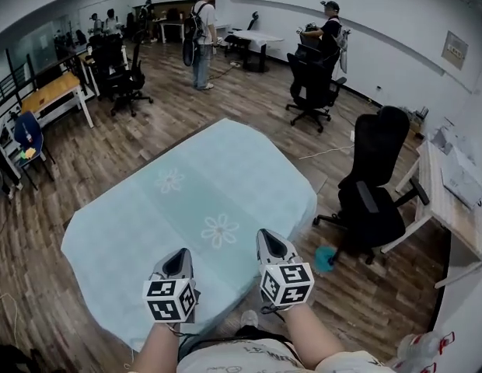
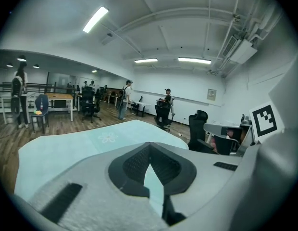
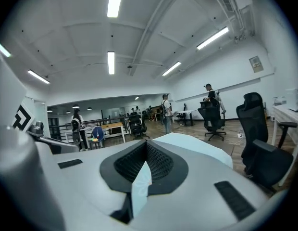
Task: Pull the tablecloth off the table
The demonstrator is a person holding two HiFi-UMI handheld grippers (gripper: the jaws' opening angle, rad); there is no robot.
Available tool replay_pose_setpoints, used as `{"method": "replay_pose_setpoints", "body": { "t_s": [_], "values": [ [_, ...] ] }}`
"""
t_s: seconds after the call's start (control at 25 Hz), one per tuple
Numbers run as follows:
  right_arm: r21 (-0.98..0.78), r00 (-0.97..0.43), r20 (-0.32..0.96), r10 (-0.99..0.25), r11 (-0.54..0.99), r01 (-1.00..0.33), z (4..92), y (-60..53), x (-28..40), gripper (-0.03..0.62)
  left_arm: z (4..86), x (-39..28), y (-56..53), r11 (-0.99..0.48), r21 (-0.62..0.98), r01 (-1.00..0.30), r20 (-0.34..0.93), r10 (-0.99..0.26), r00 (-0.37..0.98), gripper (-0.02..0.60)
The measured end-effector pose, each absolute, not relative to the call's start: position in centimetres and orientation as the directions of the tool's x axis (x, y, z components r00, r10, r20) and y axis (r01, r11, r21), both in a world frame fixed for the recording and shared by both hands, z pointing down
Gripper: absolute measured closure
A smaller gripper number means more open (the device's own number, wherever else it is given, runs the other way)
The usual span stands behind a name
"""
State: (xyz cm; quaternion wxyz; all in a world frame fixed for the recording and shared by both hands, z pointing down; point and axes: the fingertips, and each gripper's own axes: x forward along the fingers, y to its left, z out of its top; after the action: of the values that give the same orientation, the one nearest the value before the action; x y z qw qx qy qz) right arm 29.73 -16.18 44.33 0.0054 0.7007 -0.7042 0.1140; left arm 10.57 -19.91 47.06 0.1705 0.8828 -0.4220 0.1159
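A wooden floor (image 1: 39,231) spreads across a wide office room. In the middle of it lies the pale turquoise tablecloth (image 1: 202,162), draped right over the worktop so that nothing of the worktop itself shows, its edges hanging down on all sides. To the right of the cloth, just beside its right corner, stands a black office chair (image 1: 373,185), and further right a white desk (image 1: 451,208) runs along the wall. At the far left is a wooden-topped desk (image 1: 50,92) with more dark chairs near it. Far back, a person with a backpack (image 1: 202,33) stands on the floor, and another person (image 1: 328,29) is at the far right by a second black chair (image 1: 311,80). At the near edge of the cloth, the left gripper (image 1: 177,259) and the right gripper (image 1: 270,243) sit side by side, a little apart, each held by a bare forearm. The left gripper view shows its jaws closed with a thin strip of the turquoise cloth pinched between them. The right gripper view shows its jaws likewise closed, nipping a raised fold of the cloth. Two white flower prints, one (image 1: 219,230) just beyond the grippers and one (image 1: 169,180) further out, mark the cloth's middle band. A small turquoise object (image 1: 325,258) lies on the floor by the near chair's base; what it is cannot be told.
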Motion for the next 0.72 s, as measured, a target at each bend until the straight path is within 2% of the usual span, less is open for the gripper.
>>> {"method": "replay_pose_setpoints", "body": {
  "t_s": [0.4, 0.56, 0.72],
  "values": [
    [-0.162, -0.227, 0.221, -0.949, 0.193, -0.968, 46.0, -25.2, 31.6, 0.582, 48.9, 8.5, -23.1, -0.335, 0.146, -0.931, 0.42, -0.831, 0.365, 0.569],
    [-0.166, -0.286, 0.245, -0.926, 0.251, -0.954, 47.5, -27.6, 30.6, 0.58, 50.9, 6.1, -23.3, -0.243, 0.142, -0.96, 0.449, -0.848, 0.281, 0.569],
    [-0.247, -0.348, 0.249, -0.904, 0.288, -0.925, 49.0, -29.8, 28.8, 0.58, 53.5, 2.7, -24.1, -0.171, 0.151, -0.974, 0.479, -0.849, 0.223, 0.569]
  ]
}}
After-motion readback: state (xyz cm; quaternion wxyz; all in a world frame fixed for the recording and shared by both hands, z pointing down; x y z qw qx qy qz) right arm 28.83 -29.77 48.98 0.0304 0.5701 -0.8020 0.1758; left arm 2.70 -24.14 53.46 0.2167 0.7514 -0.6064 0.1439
